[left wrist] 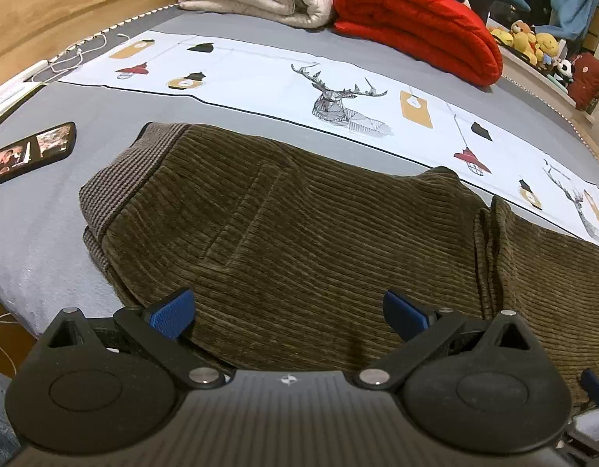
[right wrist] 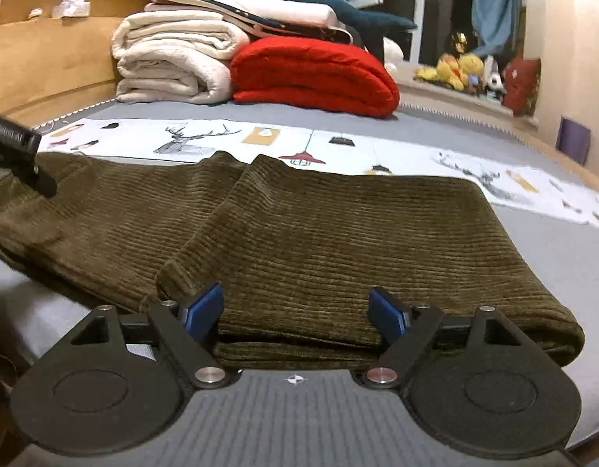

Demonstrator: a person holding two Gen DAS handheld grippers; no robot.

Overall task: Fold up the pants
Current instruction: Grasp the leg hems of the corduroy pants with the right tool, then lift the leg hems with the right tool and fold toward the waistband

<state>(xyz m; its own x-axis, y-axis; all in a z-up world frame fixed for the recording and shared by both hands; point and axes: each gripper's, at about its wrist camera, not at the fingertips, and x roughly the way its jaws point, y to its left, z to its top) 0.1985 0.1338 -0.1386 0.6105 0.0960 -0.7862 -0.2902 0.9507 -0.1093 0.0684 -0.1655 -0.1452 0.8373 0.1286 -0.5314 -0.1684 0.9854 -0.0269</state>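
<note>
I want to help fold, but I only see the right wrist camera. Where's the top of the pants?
Observer: The waistband is at the left end of the pants, flat on the bed.
Operator: Is anything next to it?
Observer: A phone lies on the bed left of the waistband, apart from it.
Operator: Is the left gripper holding anything?
Observer: No, the left gripper is open, over the pants' near edge.

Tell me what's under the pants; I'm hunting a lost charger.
The pants lie on the grey bedsheet, their far edge overlapping the printed cloth. Anything beneath the corduroy is hidden.
</note>
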